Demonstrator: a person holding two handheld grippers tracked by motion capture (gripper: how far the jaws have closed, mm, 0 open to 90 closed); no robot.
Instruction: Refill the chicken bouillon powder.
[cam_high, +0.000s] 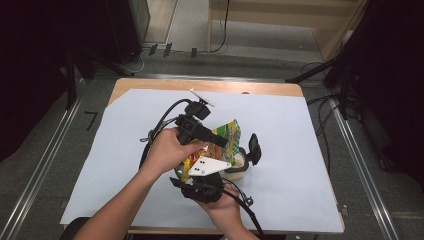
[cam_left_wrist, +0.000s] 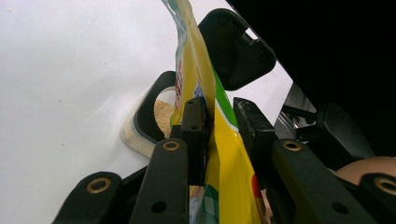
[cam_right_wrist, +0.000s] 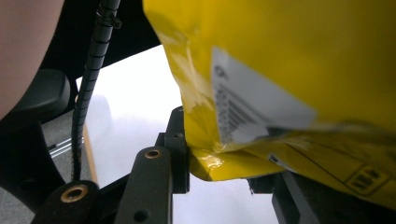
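Left gripper view: yellow packet (cam_left_wrist: 224, 154) above powder-filled container (cam_left_wrist: 144, 128).

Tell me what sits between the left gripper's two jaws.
The yellow packet, standing on edge between the left gripper jaws, as the left gripper view shows.

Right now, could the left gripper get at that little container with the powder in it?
Probably not yet. The left gripper is shut on the yellow bag, which hangs between it and the container just beyond. It would likely need to release the bag first.
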